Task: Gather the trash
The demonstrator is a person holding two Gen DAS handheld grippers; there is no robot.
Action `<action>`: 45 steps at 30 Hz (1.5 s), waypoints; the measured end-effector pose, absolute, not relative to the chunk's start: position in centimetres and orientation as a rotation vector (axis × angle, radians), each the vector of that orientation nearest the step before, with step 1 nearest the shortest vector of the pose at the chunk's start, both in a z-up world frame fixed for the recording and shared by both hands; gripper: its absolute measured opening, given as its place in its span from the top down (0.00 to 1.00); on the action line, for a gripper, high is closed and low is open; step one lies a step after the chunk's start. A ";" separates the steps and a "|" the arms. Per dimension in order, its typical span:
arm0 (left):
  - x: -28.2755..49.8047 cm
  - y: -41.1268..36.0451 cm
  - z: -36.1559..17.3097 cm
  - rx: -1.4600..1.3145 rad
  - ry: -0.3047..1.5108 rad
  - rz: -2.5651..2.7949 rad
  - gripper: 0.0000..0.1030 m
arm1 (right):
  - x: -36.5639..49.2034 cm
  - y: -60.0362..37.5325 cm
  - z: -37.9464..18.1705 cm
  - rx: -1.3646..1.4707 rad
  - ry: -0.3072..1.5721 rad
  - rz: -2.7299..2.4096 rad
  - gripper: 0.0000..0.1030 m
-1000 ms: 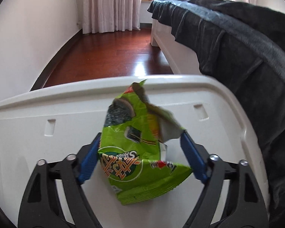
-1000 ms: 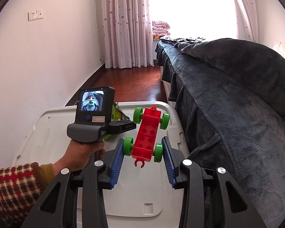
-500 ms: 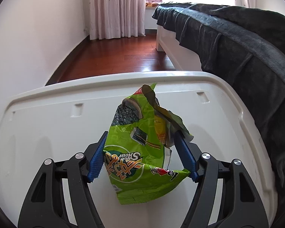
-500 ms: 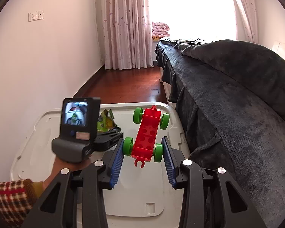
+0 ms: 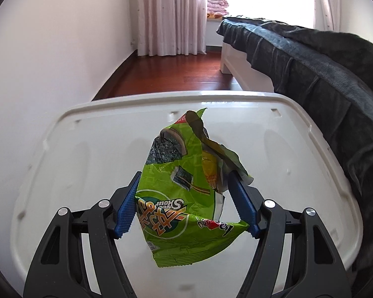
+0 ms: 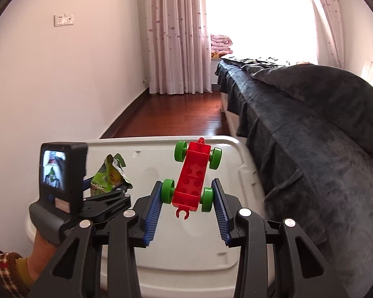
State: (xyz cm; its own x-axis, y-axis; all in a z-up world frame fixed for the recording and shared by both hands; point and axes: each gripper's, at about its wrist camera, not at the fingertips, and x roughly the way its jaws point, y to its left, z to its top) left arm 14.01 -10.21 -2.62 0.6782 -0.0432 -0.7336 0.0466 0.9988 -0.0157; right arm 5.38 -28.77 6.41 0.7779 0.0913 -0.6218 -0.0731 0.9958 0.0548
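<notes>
Crinkled foil makes the green snack wrapper (image 5: 184, 188) light, soft and slippery; it hangs above the white bin lid (image 5: 92, 149), pinched across its lower half by the left gripper (image 5: 186, 204), whose fingers (image 5: 126, 208) squeeze both sides. The right gripper (image 6: 186, 204) clamps a stiff red toy car (image 6: 192, 176) by its rear green wheels. Open room lies over the lid and floor (image 5: 171, 74), while the dark-covered bed (image 5: 323, 79) crowds the right edge.

Bare lid (image 5: 87, 168) — bed (image 5: 335, 79) rightward

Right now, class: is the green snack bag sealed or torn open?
Torn open. The green snack bag has a ragged top edge gaping apart, crumpled between the left gripper's blue fingers. Whether anything remains inside cannot be told.
</notes>
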 end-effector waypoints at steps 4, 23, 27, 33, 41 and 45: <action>9.7 -7.3 -2.0 -0.018 0.825 -0.030 0.35 | 2.4 -26.4 5.6 0.032 0.697 0.121 0.62; -8.6 1.4 -7.4 -0.040 0.970 0.020 0.35 | -9.9 -17.7 -8.6 0.014 1.077 0.238 0.62; -9.1 1.6 -7.9 -0.046 0.980 0.021 0.35 | -9.9 -17.4 -9.3 -0.011 1.089 0.228 0.62; -9.7 1.7 -8.3 -0.058 0.985 0.019 0.35 | -10.2 -16.9 -10.2 -0.043 1.102 0.208 0.62; -9.7 1.6 -8.7 -0.060 0.995 0.012 0.34 | -10.5 -16.8 -11.6 -0.046 1.148 0.173 0.59; -9.8 1.7 -8.6 -0.079 0.993 0.014 0.28 | -10.7 -17.2 -12.1 -0.026 1.168 0.126 0.25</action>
State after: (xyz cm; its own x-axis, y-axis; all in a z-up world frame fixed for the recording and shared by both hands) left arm -9.76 1.68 -8.59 0.5464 -0.0242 -0.8372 -0.0483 0.9970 -0.0603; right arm -10.66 -17.20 -12.13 0.3856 0.0850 -0.9188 -0.1121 0.9927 0.0448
